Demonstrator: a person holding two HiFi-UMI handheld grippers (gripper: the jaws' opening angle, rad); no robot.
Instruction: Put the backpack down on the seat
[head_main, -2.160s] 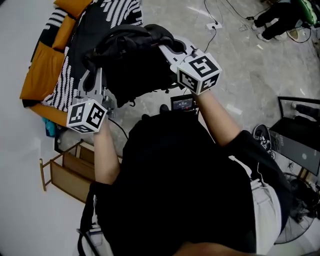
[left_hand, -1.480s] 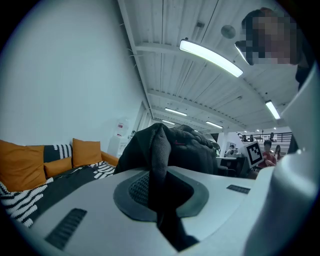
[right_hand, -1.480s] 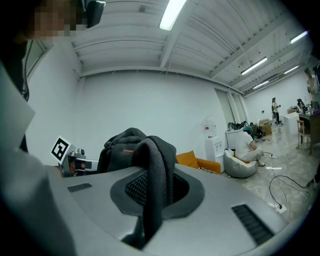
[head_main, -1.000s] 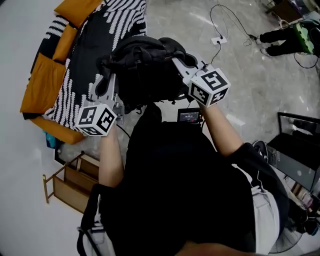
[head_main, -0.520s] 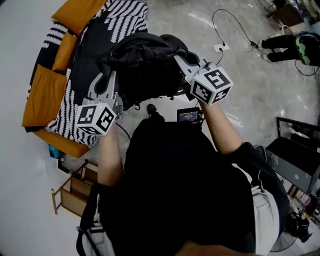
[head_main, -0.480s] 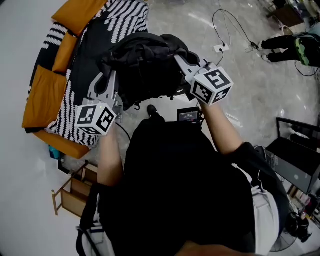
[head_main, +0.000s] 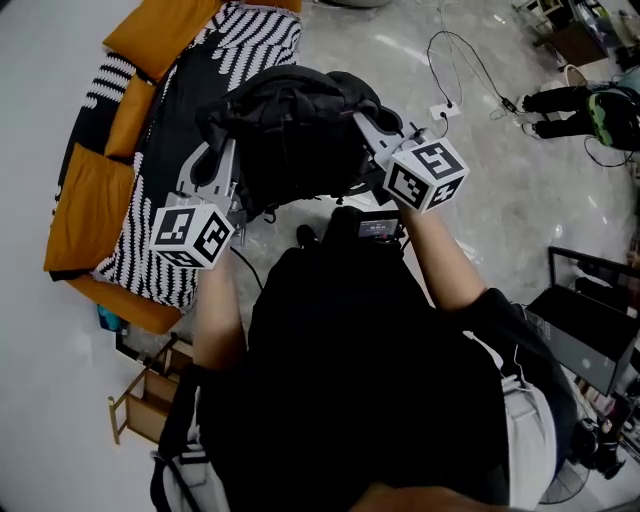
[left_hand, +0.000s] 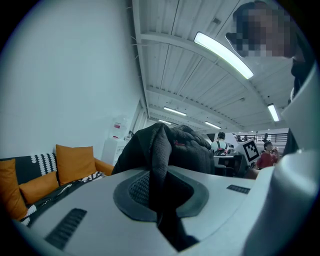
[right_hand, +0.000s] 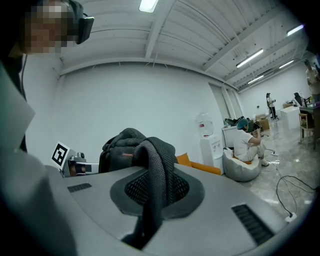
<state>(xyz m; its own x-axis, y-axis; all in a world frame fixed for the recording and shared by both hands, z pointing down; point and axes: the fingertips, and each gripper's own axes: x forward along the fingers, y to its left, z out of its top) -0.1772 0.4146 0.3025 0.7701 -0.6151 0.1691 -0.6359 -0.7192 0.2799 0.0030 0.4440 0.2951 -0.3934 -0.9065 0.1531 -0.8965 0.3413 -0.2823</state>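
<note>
1. The black backpack (head_main: 290, 130) hangs in the air between the 2 grippers, so it's not on the seat (head_main: 150, 240) yet. In the head view it sits across the sofa's near edge, half over the striped throw (head_main: 250, 35) and half over the floor (head_main: 480, 170).
2. On the left gripper (head_main: 218, 160), the fingers (left_hand: 75, 210) are narrow and pinched on a mesh strap (left_hand: 159, 150) of the bag. You can see the strap running down into the gap.
3. The right gripper (head_main: 368, 110) is the same story: its fingers (right_hand: 225, 220) are nearly together and clamped on the other mesh strap (right_hand: 152, 175).
4. My take is that the step in hand is the carry-over, and the bag needs to be fully above the seat before it goes down.
5. To do it well, I'd keep both grippers level with each other so the bag doesn't tip, and aim for the flat striped part — not the orange cushions (head_main: 85, 200) at the back.
6. Then lower until the bottom of the bag takes its own weight and the straps go slack.
7. Only then spread both sets of fingers together. If 1 side lets go early, the bag probably swings and could slide off the front edge.
</note>
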